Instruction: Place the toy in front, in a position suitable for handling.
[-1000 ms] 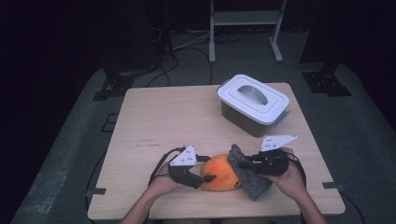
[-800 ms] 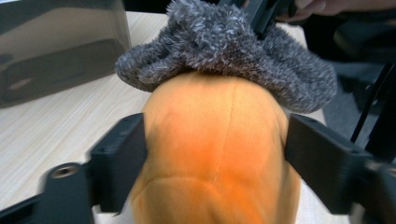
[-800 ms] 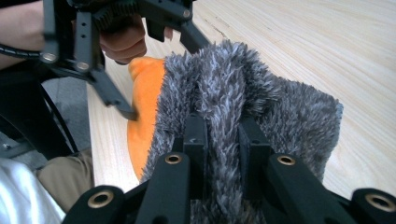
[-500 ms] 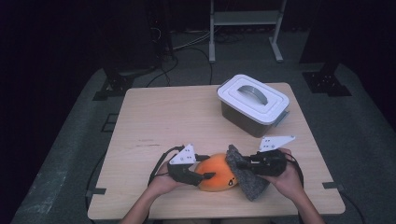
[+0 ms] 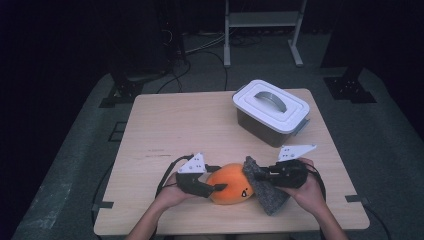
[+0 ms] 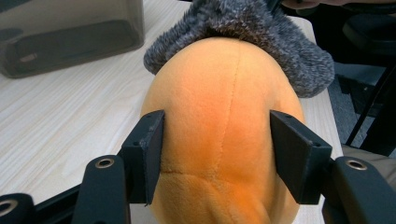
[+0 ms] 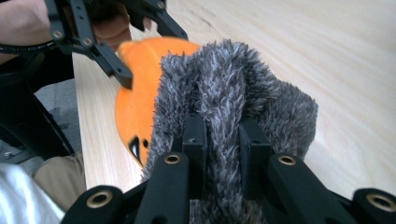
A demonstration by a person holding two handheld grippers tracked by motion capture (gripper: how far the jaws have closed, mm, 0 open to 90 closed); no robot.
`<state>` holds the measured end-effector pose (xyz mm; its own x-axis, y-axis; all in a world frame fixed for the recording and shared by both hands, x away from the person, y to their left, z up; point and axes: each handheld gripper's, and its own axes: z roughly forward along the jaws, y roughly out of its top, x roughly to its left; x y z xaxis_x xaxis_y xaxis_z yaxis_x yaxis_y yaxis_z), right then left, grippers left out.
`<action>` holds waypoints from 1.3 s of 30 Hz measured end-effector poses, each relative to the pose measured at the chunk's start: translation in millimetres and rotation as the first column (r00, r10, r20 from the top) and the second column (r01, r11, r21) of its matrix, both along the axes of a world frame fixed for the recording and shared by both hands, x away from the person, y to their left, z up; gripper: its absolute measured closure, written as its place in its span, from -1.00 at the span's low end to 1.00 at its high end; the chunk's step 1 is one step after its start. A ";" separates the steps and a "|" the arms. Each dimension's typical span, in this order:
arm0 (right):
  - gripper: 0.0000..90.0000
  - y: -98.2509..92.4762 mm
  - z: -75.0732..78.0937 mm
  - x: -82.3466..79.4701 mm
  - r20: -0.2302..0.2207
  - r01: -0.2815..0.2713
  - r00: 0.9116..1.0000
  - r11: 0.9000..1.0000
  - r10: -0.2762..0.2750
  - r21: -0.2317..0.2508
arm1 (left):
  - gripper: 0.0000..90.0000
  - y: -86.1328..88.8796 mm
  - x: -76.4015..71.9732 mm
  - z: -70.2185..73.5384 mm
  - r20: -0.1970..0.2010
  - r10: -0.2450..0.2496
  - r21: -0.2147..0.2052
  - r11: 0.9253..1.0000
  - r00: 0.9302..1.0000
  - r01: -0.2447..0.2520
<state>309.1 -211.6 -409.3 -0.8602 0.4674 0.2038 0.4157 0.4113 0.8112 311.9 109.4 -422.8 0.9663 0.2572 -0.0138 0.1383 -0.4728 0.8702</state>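
My left tongs (image 6: 217, 156) have just been closing and now clamp the orange plush toy (image 5: 231, 183) at the worktop's (image 5: 190, 125) near edge. My right tongs (image 7: 223, 140) pinch a fold of grey fuzzy cloth (image 7: 233, 88), which hides the toy's far end. Since a second ago, the cloth has slid further onto it.

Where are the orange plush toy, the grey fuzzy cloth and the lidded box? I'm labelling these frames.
orange plush toy (image 6: 219, 126): left gripper view, middle seam.
grey fuzzy cloth (image 7: 233, 79): right gripper view, bunched fold above the jaws.
lidded box (image 5: 295, 107): high view, white lid beside the handle.
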 end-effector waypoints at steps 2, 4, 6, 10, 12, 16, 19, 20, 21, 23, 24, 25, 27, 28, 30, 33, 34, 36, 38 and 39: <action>0.68 -4.4 -3.2 2.6 -0.025 0.018 1.000 1.000 -0.019 -0.009 | -0.13 0.0 -0.2 -0.2 0.000 -0.007 -0.001 1.000 1.000 0.007; 0.69 -6.9 -3.1 3.9 -0.029 0.032 0.999 0.999 -0.031 0.003 | -0.13 -0.2 -0.4 -0.3 0.000 -0.013 0.001 1.000 1.000 0.013; 0.69 -5.2 2.3 2.0 -0.012 0.030 0.999 0.999 -0.029 0.032 | -0.13 -0.8 -1.1 -0.5 0.001 -0.021 -0.002 1.000 1.000 0.021; 0.69 3.3 9.9 -3.2 0.012 -0.005 1.000 0.997 0.004 0.071 | -0.15 -1.5 -2.1 -0.8 0.003 -0.025 -0.006 1.000 1.000 0.025; 0.69 8.4 6.7 -4.8 0.009 -0.022 1.000 0.999 0.022 0.042 | -0.21 -1.7 -2.1 -0.9 -0.007 -0.025 -0.014 1.000 1.000 0.025; 0.69 12.0 1.6 -5.0 -0.014 -0.049 0.999 0.998 0.050 0.029 | -0.52 -5.8 -2.2 0.3 -0.001 -0.012 -0.004 1.000 1.000 0.012; 0.69 12.1 0.9 -5.8 -0.024 -0.078 0.997 0.997 0.078 0.028 | -0.66 -10.2 -0.4 -2.5 -0.027 -0.004 0.010 1.000 1.000 0.005; 0.69 12.7 0.3 -6.0 -0.028 -0.088 0.996 0.996 0.089 0.029 | -0.66 -11.6 0.1 -3.9 -0.029 -0.009 0.012 1.000 1.000 0.009; 0.70 12.9 0.2 -6.2 -0.024 -0.089 0.996 0.996 0.090 0.025 | -0.62 -12.4 -0.2 -4.4 -0.025 -0.014 0.015 1.000 1.000 0.014; 0.70 12.2 0.9 -5.9 -0.023 -0.078 0.997 0.997 0.078 0.017 | -0.34 -13.1 -2.3 -1.9 0.028 -0.010 0.025 1.000 1.000 0.009; 0.71 11.2 1.8 -5.3 -0.016 -0.065 0.998 0.998 0.065 0.020 | -0.20 -13.0 -3.0 -0.5 0.056 -0.011 0.027 1.000 0.998 0.009; 0.71 10.3 3.1 -4.9 -0.012 -0.057 0.998 0.998 0.057 0.025 | -0.12 -13.0 -5.0 0.9 0.103 -0.004 0.015 1.000 0.995 0.003; 0.72 7.9 7.9 -3.9 0.012 -0.029 1.000 0.999 0.028 0.044 | 0.00 -12.2 -8.6 4.4 0.199 0.037 -0.031 0.999 0.979 -0.031; 0.72 6.7 10.4 -4.0 0.033 -0.005 0.999 0.998 0.003 0.055 | 0.03 -11.7 -9.2 6.4 0.232 0.049 -0.045 0.998 0.972 -0.039; 0.71 4.6 13.6 -2.7 0.058 0.028 0.998 0.995 -0.034 0.093 | 0.02 -11.1 -7.2 6.3 0.252 0.066 -0.072 0.996 0.965 -0.049; 0.71 7.3 9.9 2.2 0.050 0.041 0.998 0.996 -0.045 0.076 | -0.06 -11.6 -3.2 -2.1 0.233 0.051 -0.023 0.999 0.971 -0.047; 0.71 9.0 6.8 3.2 0.043 0.039 0.998 0.997 -0.041 0.061 | -0.11 -11.8 -2.4 -5.7 0.219 0.045 -0.011 0.999 0.975 -0.043; 0.71 14.0 -0.7 3.8 0.021 0.026 0.999 0.999 -0.027 0.024 | -0.27 -10.7 -0.8 -4.8 0.169 0.042 -0.020 0.999 0.985 -0.039; 0.71 15.7 -1.4 2.4 0.009 0.013 1.000 1.000 -0.013 0.026 | -0.48 -8.6 0.0 -1.4 0.135 0.053 -0.043 0.998 0.989 -0.047; 0.71 16.4 -1.0 0.9 0.014 0.005 1.000 1.000 -0.005 0.018 | -0.55 -7.0 0.9 0.3 0.101 0.056 -0.065 0.997 0.993 -0.049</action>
